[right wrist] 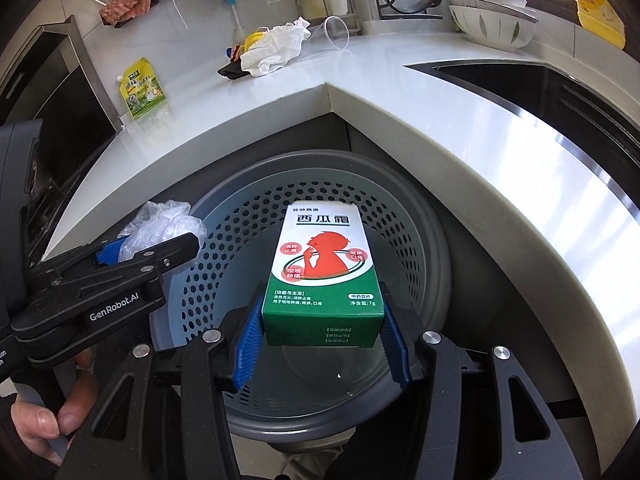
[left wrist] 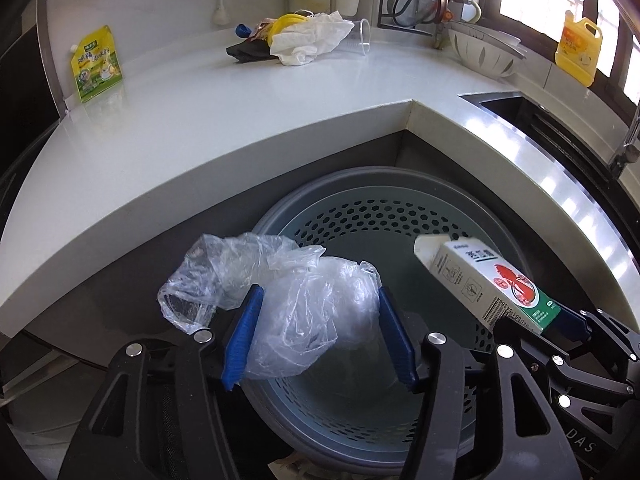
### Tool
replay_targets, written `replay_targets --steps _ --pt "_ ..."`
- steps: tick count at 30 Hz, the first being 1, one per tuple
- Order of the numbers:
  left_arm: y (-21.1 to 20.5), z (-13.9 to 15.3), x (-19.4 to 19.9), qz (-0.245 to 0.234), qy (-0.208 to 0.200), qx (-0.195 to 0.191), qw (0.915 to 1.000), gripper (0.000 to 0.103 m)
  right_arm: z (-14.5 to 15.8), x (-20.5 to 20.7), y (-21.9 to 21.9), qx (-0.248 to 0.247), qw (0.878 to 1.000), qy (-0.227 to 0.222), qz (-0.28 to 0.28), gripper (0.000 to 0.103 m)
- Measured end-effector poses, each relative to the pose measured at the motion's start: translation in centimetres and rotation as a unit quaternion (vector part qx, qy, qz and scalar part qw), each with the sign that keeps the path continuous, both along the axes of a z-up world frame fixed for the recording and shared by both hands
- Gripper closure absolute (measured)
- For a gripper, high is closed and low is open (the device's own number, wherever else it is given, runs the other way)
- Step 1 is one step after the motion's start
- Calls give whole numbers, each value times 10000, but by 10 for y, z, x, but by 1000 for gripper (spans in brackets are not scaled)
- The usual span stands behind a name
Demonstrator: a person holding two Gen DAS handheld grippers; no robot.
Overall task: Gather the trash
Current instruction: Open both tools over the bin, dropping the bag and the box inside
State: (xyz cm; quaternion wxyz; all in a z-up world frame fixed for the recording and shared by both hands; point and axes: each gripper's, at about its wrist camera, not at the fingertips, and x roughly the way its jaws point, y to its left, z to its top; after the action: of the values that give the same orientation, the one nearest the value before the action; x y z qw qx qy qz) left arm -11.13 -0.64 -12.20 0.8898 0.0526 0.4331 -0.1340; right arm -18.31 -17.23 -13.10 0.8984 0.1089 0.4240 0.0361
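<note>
The white surface (left wrist: 248, 120) is wrapping around a corner where the perforated grey bin (right wrist: 224, 272) is standing below. The right tool (right wrist: 323, 346) is gripping a green and white medicine box (right wrist: 324, 276) above the bin. The left tool (left wrist: 316, 338) is standing partly spread, a crumpled clear plastic bag (left wrist: 304, 312) sitting between its blue pads (left wrist: 242, 340) over the bin

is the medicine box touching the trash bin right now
Apart. The right wrist view shows the medicine box clamped in the right gripper, hanging above the trash bin's open mouth.
</note>
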Motion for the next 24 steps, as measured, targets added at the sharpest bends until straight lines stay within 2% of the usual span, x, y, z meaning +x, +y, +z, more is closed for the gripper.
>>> replay_targets --steps 2,3,4,11,16,24 --pt "2 1 -1 26 -19 -8 10000 35 1 -1 0 -10 10000 -26 -7 47" --pt "2 1 -1 41 -33 -23 10000 29 2 -1 0 -21 10000 -45 -26 41" --pt "4 2 -1 54 -47 -38 10000 27 2 -1 -1 -22 10000 -59 -35 41" --pt "8 5 -3 95 -90 -68 9999 23 5 -5 -3 21 9999 -100 -72 41" --pt "11 9 -4 161 -180 -94 9997 15 8 -7 -2 20 9999 -152 -66 41" --pt "15 16 -4 248 -305 -144 9991 9 13 -11 -3 47 9994 -331 -118 40"
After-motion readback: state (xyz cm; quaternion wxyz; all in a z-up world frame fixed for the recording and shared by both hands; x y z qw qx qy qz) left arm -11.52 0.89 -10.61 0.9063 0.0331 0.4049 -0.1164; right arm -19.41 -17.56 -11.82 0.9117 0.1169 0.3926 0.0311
